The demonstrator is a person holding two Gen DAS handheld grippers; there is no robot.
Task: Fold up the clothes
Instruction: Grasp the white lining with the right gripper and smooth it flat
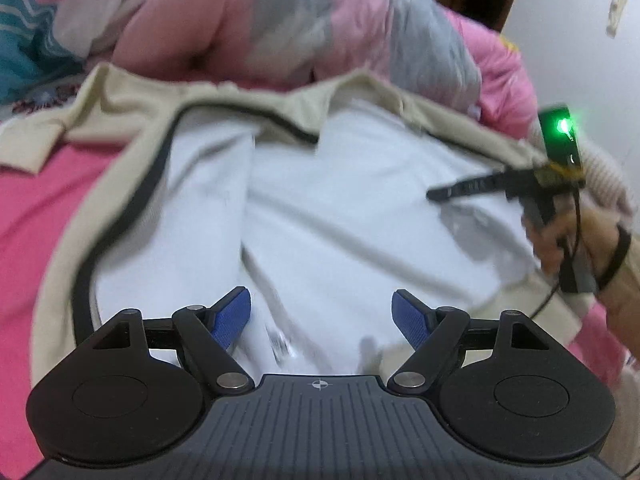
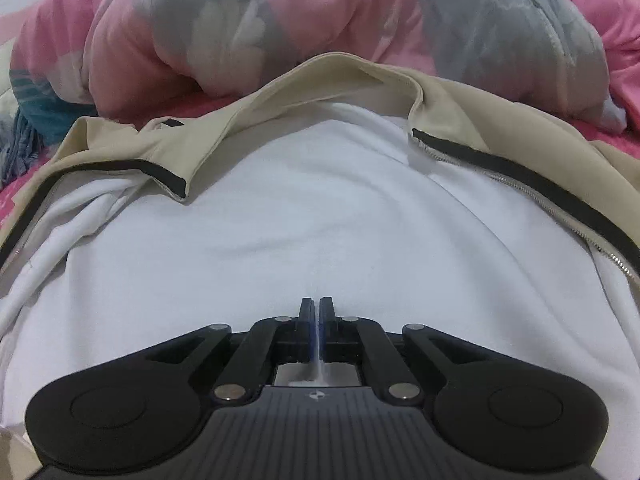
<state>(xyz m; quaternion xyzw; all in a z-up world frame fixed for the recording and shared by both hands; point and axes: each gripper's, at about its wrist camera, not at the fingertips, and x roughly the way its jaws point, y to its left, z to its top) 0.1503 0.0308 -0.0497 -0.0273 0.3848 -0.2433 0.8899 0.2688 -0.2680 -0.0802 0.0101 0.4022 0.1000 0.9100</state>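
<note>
A: Quick log. Where's the garment?

B: Beige jacket with a black-edged zip lies opened out on the pink bed, white lining facing up. Bunched pink-and-grey quilt sits just behind the collar.

A: Right gripper?

B: Right gripper has its fingers pressed together, and a thin sliver of white shows between the pads, so I'd call it a pinch on the white lining, near the middle of the panel. In the left view the same tool reaches in from the right, a hand round its handle.

A: Left?

B: Left gripper has its fingers spread wide, blue pads apart, nothing between them. It hangs low over the lining at the near edge; that view is blurred, so I can't say whether it touches the cloth.

A: Stage?

B: Can't settle it. The jacket is open and not folded into a stack. Could be an opening fold being set up, or the lining being smoothed between folds.

A: Tips for doing it well?

B: My judgement: keep the pinch shallow so only one layer lifts, keep the cloth taut and low, and watch the left zip flap, which is curled inward and could get trapped in a crease.
</note>
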